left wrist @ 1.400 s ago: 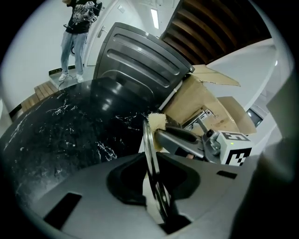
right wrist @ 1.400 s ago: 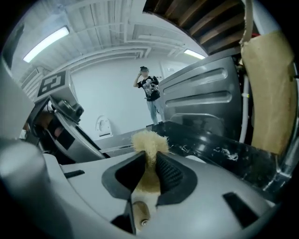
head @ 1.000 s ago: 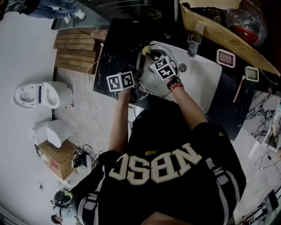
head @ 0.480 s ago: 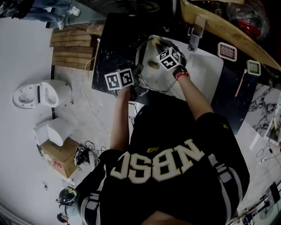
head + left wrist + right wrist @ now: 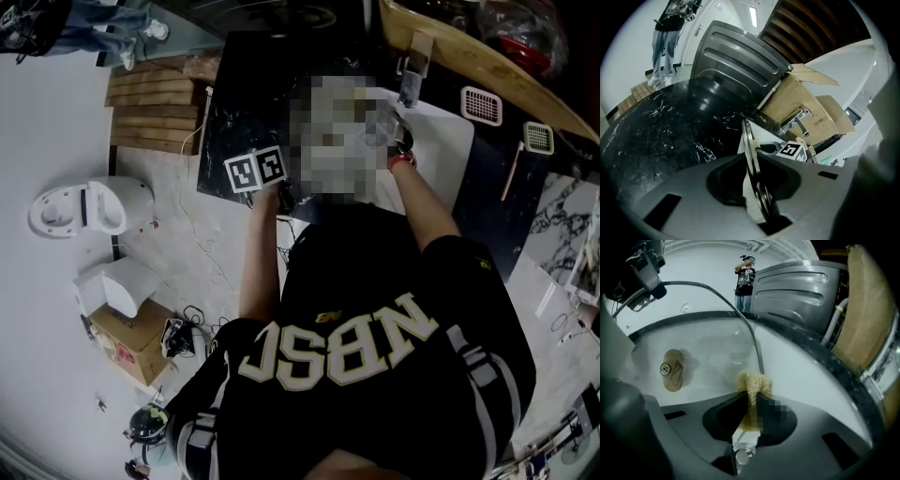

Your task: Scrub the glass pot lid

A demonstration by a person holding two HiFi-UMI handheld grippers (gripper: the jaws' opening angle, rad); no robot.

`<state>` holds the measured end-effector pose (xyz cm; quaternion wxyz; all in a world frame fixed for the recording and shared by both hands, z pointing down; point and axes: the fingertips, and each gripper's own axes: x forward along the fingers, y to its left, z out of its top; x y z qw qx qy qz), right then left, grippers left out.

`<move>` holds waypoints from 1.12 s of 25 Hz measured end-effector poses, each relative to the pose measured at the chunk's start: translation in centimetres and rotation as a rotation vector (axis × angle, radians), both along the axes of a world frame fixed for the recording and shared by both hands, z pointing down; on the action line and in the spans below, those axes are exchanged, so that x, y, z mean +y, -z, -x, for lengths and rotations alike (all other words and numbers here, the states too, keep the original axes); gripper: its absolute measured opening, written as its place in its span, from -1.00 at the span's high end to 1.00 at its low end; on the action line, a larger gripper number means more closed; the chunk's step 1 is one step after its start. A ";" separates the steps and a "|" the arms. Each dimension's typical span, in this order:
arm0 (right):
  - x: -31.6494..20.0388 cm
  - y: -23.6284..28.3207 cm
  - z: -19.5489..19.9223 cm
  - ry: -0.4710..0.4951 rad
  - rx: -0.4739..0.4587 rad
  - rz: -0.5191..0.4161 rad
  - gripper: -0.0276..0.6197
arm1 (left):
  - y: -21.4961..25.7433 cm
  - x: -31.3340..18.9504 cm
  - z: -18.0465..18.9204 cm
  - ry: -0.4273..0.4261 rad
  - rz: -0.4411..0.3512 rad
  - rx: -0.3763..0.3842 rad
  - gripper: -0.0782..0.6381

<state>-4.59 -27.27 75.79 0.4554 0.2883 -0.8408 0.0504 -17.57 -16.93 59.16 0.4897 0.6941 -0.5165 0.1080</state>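
While my left gripper (image 5: 757,199) clamps the glass pot lid (image 5: 749,140) by its rim, on edge above the sink (image 5: 811,376), and my right gripper (image 5: 751,401) pinches a tan sponge (image 5: 752,380) low over that sink, I judge scrubbing under way, with firm strokes across the glass next.

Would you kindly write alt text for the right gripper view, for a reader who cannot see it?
The right gripper is shut on a tan sponge, which sits at the metal rim of the glass pot lid. The lid's tan knob shows at left, with a white sink behind.
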 end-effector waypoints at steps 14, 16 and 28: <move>7.8 -2.7 -5.0 0.163 0.155 0.189 0.71 | -0.1 0.1 0.0 0.016 -0.020 0.007 0.55; 8.9 -2.7 -5.0 0.189 0.162 0.216 0.71 | 0.0 0.1 0.1 0.015 -0.023 0.006 0.55; 18.0 -0.6 -4.3 0.337 0.071 0.557 0.71 | -0.1 0.0 -0.1 0.015 -0.026 0.025 0.54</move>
